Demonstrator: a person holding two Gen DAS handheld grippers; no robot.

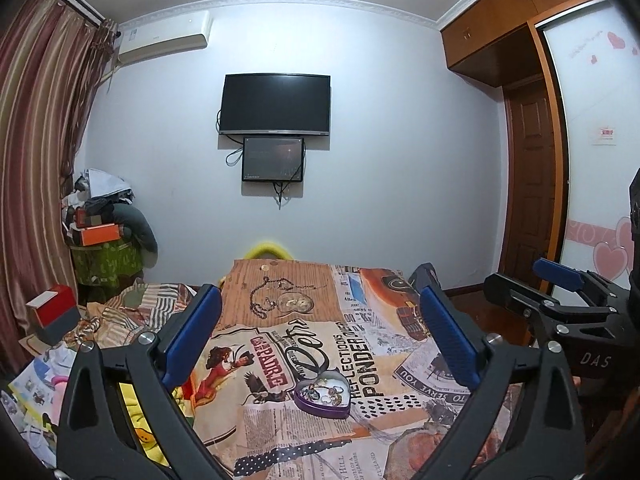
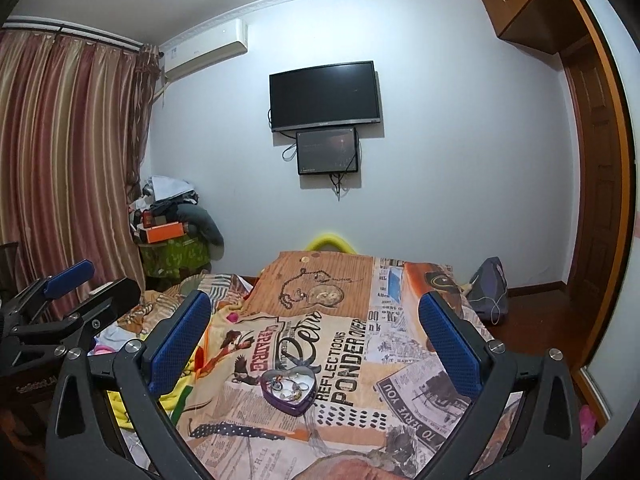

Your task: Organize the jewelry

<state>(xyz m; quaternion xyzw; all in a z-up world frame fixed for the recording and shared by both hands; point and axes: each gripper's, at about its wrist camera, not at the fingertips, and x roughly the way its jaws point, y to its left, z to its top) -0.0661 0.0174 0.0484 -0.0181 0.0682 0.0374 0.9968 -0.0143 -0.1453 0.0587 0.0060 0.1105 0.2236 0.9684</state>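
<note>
A purple heart-shaped tin (image 1: pixel 322 398) (image 2: pixel 290 394) with several rings and small pieces of jewelry in it lies open on the printed cloth (image 1: pixel 360 364) that covers the table. My left gripper (image 1: pixel 320 336) hovers over the near part of the cloth, open, its blue pads (image 1: pixel 192 336) wide apart with nothing between them. My right gripper (image 2: pixel 316 344) is likewise open and empty, beside the left one. Each gripper is above and short of the tin. Further back on the cloth there is a chain with a round pendant (image 1: pixel 280 300); I cannot tell whether it is printed or real.
Bedding and clutter (image 1: pixel 120 320) lie left of the table, with a red and grey box (image 1: pixel 54 314) and a pile of boxes and bags (image 1: pixel 108 240) in the corner. A yellow chair back (image 1: pixel 268 249) stands behind the table. A wooden door (image 1: pixel 528 184) is at the right.
</note>
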